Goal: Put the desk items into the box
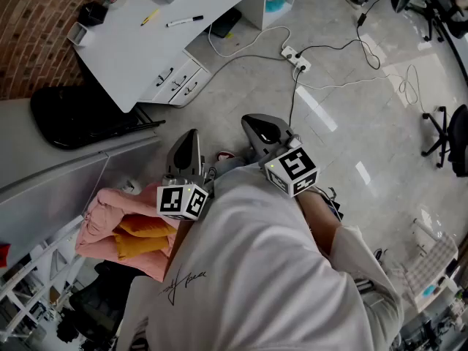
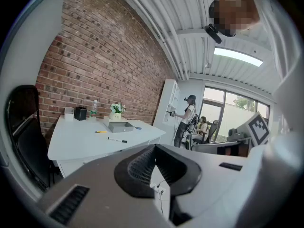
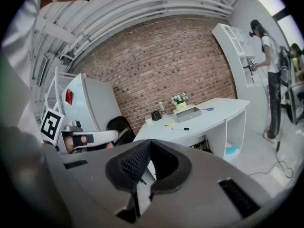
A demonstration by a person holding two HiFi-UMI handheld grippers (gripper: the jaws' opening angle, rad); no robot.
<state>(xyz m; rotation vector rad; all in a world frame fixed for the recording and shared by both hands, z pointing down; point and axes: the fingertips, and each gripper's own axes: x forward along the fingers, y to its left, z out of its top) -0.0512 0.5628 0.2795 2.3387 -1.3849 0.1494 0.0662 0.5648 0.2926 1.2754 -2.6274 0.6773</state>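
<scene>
The white desk (image 1: 135, 50) stands far off at the upper left of the head view. On it lie a black marker (image 1: 184, 21) and a yellow pen (image 1: 150, 17), with a black cup (image 1: 93, 13) and a white cup (image 1: 77, 34) at its far end. A grey box (image 2: 118, 126) sits on the desk by a small potted plant (image 2: 115, 110). My left gripper (image 1: 186, 152) and right gripper (image 1: 263, 130) are held close to my body, over the floor, well short of the desk. Both are shut and hold nothing.
A black chair (image 1: 73, 115) stands left of the desk, and a drawer unit (image 1: 179, 82) sits under it. A power strip (image 1: 296, 58) with loose cables lies on the floor ahead. Pink cloth (image 1: 110, 218) is at my left. A person (image 2: 185, 118) stands at a white shelf.
</scene>
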